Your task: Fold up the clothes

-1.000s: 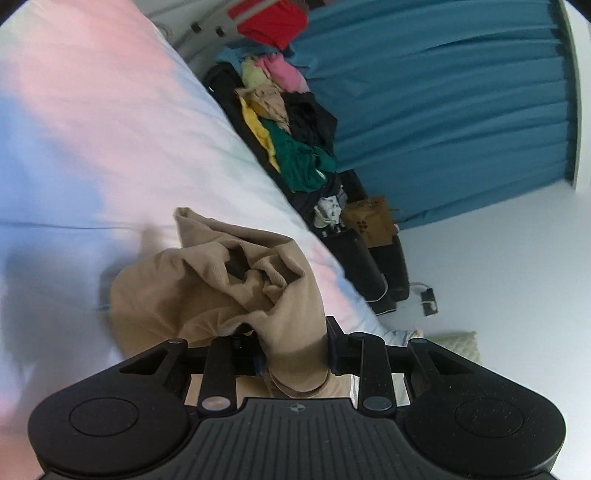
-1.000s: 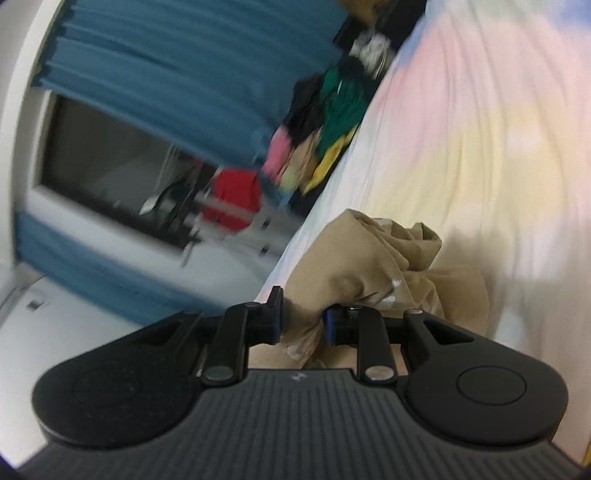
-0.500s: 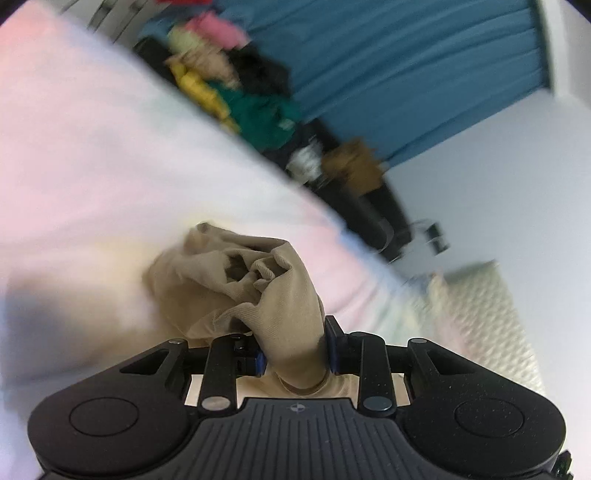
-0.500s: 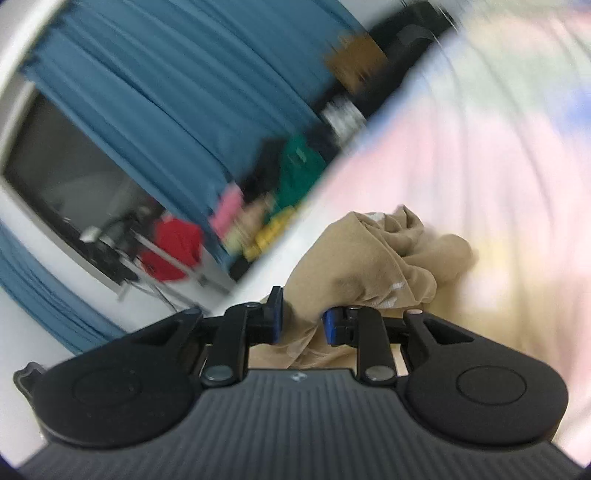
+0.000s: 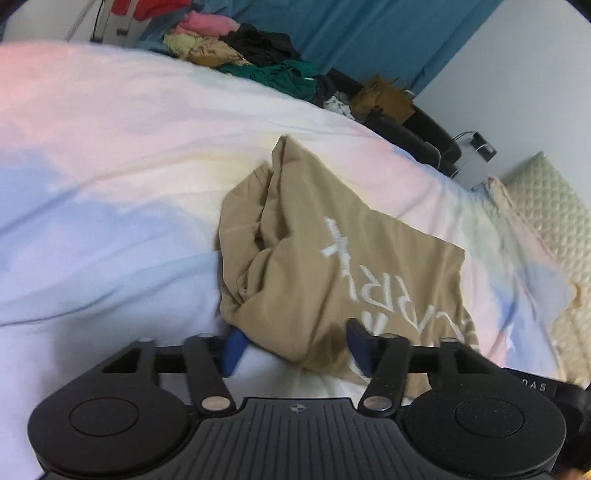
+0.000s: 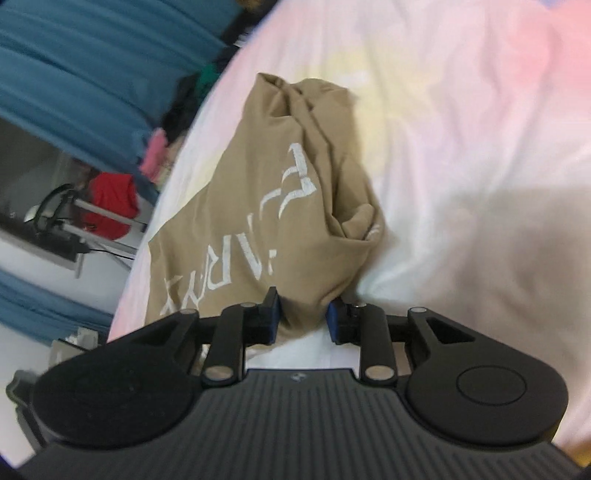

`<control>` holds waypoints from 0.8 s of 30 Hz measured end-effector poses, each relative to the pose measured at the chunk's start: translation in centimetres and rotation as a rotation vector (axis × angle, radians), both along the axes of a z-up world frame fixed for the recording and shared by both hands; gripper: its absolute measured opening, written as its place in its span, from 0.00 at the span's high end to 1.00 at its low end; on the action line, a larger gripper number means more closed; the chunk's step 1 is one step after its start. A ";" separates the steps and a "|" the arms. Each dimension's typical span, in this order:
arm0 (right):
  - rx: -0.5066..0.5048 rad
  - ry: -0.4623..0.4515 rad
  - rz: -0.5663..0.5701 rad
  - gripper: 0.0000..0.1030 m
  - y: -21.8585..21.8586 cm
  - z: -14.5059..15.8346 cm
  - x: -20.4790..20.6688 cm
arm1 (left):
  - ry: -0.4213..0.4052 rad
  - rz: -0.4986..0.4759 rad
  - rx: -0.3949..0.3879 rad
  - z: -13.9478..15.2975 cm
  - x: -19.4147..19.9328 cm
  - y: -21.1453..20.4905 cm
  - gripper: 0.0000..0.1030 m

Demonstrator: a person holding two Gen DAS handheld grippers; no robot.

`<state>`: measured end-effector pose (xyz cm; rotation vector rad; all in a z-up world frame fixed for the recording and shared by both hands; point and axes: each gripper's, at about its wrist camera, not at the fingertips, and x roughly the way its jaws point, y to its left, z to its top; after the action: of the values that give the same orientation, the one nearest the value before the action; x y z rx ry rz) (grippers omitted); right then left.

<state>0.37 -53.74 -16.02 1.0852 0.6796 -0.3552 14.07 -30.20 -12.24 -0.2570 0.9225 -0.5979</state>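
Left wrist view shows the left hand-held gripper [image 5: 293, 350] low over a bed [image 5: 92, 206] covered in a pastel sheet of pink, blue and pale yellow. Its blue-padded fingers [image 5: 232, 350] stand wide apart, and the near edge of a tan garment [image 5: 314, 258] lies between them without being pinched, so this one is open. The tan garment rests on the bed, partly spread flat with white lettering [image 5: 369, 280] facing up, and bunched into folds along its left side. Beyond the bed's far edge sits a pile of clothes [image 5: 251, 55] in pink, yellow, black and green, in front of a blue curtain [image 5: 369, 33]. A quilted cream cover [image 5: 546, 206] lies at the right end of the bed. In the right wrist view, the right hand-held gripper [image 6: 303, 319] has its fingers [image 6: 271, 319] set on either side of a gathered fold of the same tan garment [image 6: 266, 206]; the cloth fills the gap and the pads press against it, so it is gripping the fabric. The lettering [image 6: 258, 236] runs up the cloth away from the gripper, and the far end is crumpled into a knot-like bunch on the sheet [image 6: 461, 147].
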 end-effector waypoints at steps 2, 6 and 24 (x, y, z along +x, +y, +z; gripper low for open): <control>-0.035 0.049 0.006 0.71 0.3 1.8 -0.6 | -0.054 -0.020 0.026 2.3 -1.7 0.2 0.29; -0.151 -0.012 0.024 0.71 0.8 7.3 -3.2 | -0.186 -0.036 0.078 7.8 -5.7 1.1 0.17; -0.719 -0.354 0.166 0.00 10.0 25.0 -16.1 | -0.622 -0.051 0.096 24.2 -23.1 5.8 0.00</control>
<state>-15.76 -43.79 8.94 0.3840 0.2765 -0.2249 -8.99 -24.43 11.98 0.0446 0.3551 -0.6275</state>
